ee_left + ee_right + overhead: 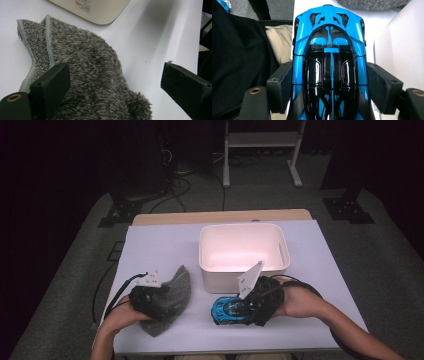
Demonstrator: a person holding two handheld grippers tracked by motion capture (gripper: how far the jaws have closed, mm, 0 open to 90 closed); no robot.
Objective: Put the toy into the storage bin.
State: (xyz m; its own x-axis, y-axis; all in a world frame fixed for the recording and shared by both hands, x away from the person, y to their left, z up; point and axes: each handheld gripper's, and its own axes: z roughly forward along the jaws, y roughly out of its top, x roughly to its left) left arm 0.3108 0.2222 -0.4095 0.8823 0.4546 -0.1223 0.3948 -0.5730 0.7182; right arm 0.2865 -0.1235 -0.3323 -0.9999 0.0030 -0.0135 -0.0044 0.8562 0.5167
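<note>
Toy car [329,62] sits clamped between right gripper [329,85] fingers [282,85], sides pressed.

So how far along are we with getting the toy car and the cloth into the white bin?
Nothing looks done yet: the white bin is empty. In hand: the right gripper is clamped on the sides of the blue toy car, just in front of the bin. Left: the car likely goes in, and the grey cloth lies on the table under the open left gripper, not gripped.

High view overlooks the table [165,245]; gripper views sit close above it.
</note>
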